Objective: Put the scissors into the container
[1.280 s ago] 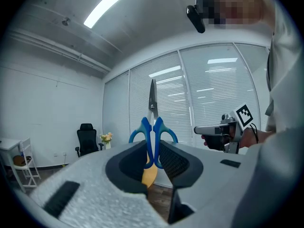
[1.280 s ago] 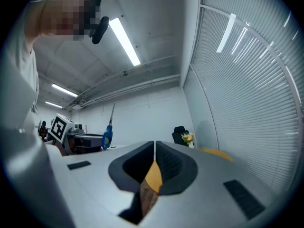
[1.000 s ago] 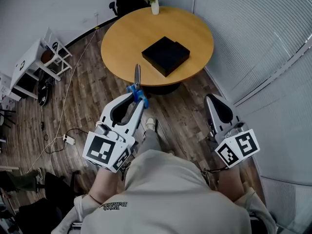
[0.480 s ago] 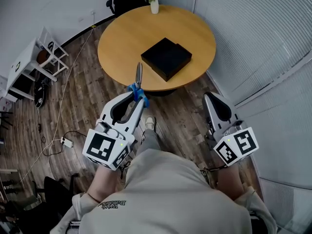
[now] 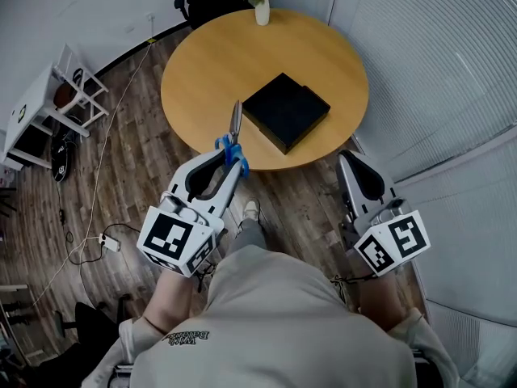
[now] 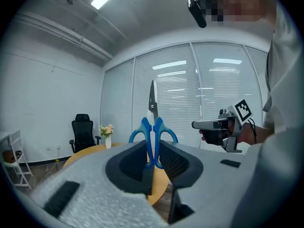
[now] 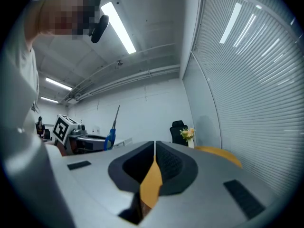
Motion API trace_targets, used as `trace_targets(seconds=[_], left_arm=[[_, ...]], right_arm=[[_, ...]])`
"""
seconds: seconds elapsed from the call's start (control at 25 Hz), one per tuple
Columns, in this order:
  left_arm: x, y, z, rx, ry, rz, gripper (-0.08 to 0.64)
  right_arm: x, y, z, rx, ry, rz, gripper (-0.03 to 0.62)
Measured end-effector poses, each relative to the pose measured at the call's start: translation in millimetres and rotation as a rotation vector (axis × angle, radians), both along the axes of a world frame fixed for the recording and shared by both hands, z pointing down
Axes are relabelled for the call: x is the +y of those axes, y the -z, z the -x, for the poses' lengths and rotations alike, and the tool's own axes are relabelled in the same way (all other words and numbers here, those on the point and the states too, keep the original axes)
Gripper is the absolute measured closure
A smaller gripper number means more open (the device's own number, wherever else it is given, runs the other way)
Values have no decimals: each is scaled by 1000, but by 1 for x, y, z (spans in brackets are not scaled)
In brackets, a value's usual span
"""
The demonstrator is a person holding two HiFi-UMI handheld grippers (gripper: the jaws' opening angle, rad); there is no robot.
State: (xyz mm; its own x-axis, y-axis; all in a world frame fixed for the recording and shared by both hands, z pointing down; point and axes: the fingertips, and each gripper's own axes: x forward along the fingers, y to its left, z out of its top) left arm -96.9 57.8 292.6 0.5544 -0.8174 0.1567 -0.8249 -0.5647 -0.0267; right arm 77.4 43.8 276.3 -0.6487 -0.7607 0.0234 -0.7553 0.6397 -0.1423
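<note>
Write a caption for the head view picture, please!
Left gripper holds blue scissors near the round table with a black container.

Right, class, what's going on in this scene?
A person holds a hand-held gripper in each hand. The left hand-held gripper is shut on blue-handled scissors, blades pointing towards the round table. The black container sits on that table, with the scissors not yet in it. The right hand-held gripper is shut and empty.

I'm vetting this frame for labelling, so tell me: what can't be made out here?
Black box: the head view shows only its top, so open or lidded is unclear. Gripper bodies block it in both gripper views.
Scissors: in the left gripper view, the lower handles are hidden inside the left hand-held gripper.
</note>
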Motion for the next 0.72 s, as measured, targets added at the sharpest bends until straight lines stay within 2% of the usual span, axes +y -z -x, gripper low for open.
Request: trace_targets(seconds=[0.2,0.36,0.72], left_arm=[[-47,1,19,-27,-44,15,466],[-108,1,39,-33,-67,55,466],[-194,-37,61,-103,-155,111,466]], right_arm=[[-46,2,24,11,-22,15,558],[-98,13,47,46,-49,16,558],[-161,6,74,45,-138,54,558]])
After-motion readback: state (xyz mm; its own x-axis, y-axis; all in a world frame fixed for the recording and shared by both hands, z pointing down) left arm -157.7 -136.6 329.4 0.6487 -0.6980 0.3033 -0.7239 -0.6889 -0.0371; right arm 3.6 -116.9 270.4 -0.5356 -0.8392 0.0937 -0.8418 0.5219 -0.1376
